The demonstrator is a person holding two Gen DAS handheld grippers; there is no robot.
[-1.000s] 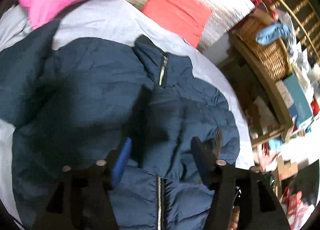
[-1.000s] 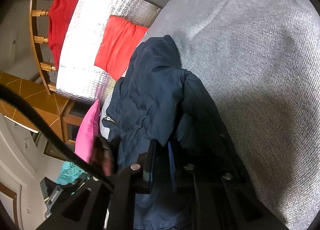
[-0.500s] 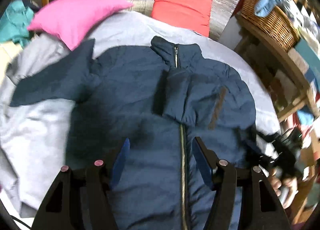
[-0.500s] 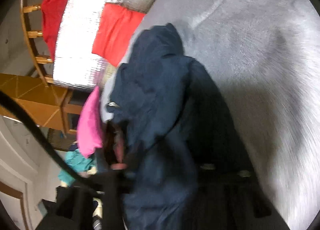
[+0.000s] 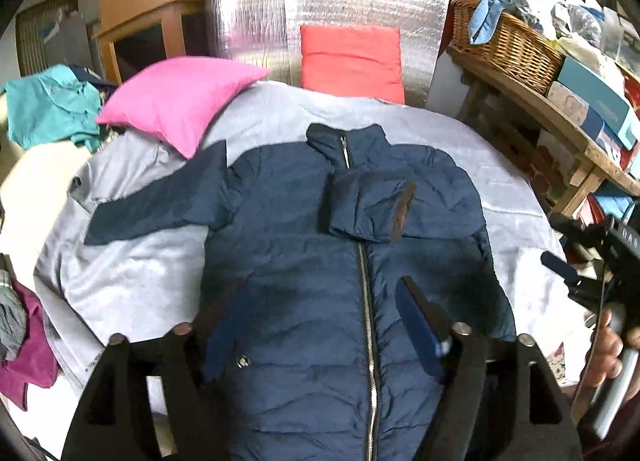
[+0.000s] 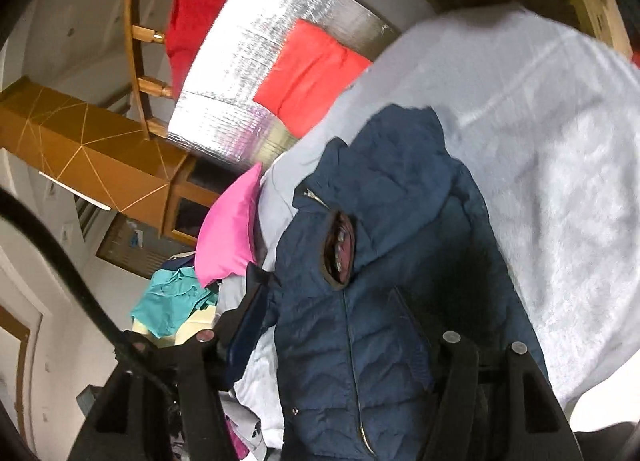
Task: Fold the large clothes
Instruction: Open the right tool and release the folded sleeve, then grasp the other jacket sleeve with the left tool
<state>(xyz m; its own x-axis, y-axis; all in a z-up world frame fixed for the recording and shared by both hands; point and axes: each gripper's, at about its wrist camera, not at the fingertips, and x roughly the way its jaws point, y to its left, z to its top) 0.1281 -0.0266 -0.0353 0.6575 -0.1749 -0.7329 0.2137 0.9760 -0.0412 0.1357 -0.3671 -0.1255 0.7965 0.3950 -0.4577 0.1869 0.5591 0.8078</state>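
A navy puffer jacket lies zipped up and face up on the grey blanket. One sleeve is folded across the chest with its brown-lined cuff showing. The other sleeve stretches out flat to the left. My left gripper hovers over the jacket's lower front; its jaws are opening and hold nothing. My right gripper hangs open above the jacket near the folded sleeve, touching nothing. The left wrist view also shows it at the right edge, held by a hand.
A pink pillow and a red cushion lie at the bed's far end against a silver foil panel. To the right, a wooden shelf holds a wicker basket and boxes. Teal clothing lies at the left.
The right gripper has let go of the sleeve, which now lies across the chest. Both grippers have risen and drawn back from the jacket. The left jaws stand wider.
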